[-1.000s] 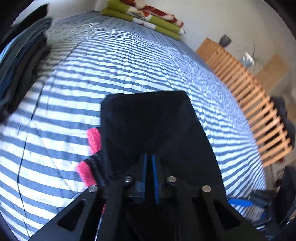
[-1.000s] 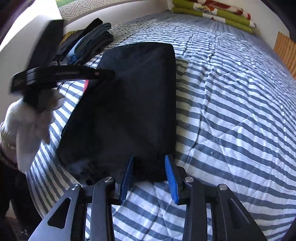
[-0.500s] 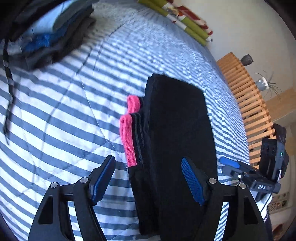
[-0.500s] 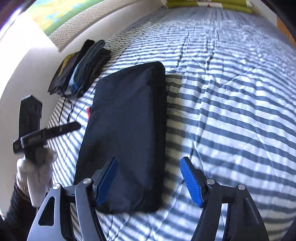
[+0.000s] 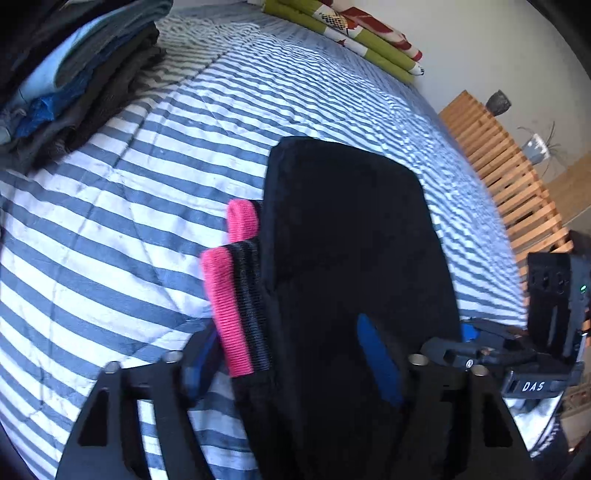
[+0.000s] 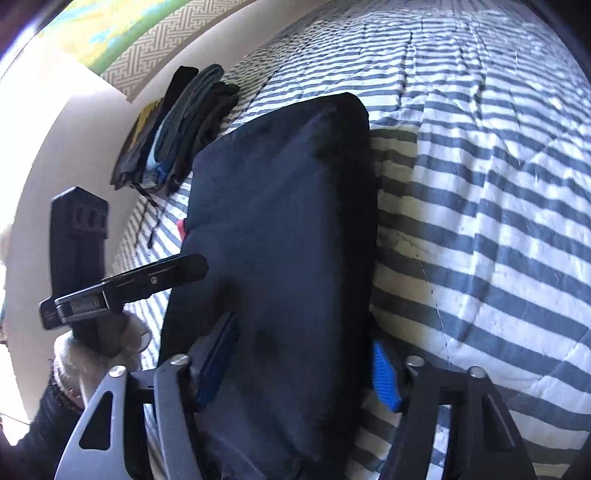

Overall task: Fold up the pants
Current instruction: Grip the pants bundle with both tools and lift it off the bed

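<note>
The black pants [image 5: 351,240] lie folded into a thick oblong bundle on the striped bed [image 5: 110,229]. Two pink cuffs [image 5: 225,306] stick out at the bundle's left side. My left gripper [image 5: 288,358] is open and low over the near end, one blue pad beside the cuffs and the other on the black cloth. From the right wrist the same pants [image 6: 280,221] look dark navy. My right gripper [image 6: 303,365] is open and straddles the bundle's near end. The left gripper's body [image 6: 129,284] shows there at the left, held by a gloved hand [image 6: 99,339].
A stack of folded dark and blue clothes [image 5: 66,81] lies at the bed's left by the wall, and shows as a clothes stack [image 6: 177,129] from the right wrist too. Folded green and red blankets [image 5: 351,33] lie at the far end. A wooden slatted frame [image 5: 509,192] runs along the right.
One second ago the left gripper was shut on the pants; it then let go and opened. Both grippers, wide open, have since come down and closer, straddling the bundle's near end.
</note>
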